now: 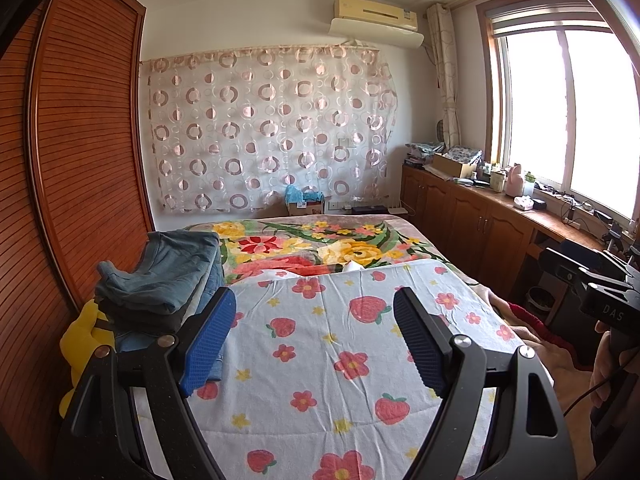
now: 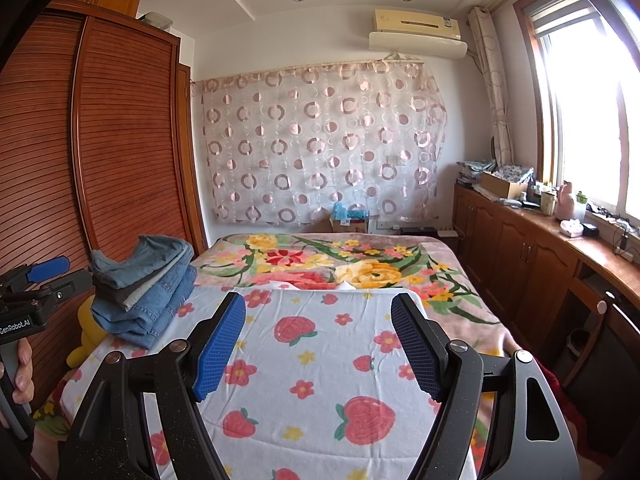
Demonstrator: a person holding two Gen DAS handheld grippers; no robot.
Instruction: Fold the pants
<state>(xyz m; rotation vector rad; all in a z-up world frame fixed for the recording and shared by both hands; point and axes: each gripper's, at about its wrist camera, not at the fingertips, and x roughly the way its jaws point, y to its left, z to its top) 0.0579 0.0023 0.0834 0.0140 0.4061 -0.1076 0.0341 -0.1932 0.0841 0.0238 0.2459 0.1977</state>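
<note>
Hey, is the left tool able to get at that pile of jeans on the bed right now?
Probably yes. The left tool is open and empty, and the pile of jeans sits just ahead on its left side, on the strawberry sheet, with nothing visible between them.

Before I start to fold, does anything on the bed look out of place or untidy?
Mostly tidy. The stack of pants sits at the left edge of the strawberry sheet, and its top pair lies rumpled and skewed, not squared with those below. A yellow plush toy is wedged beside the stack. Both grippers are open, holding nothing.
</note>
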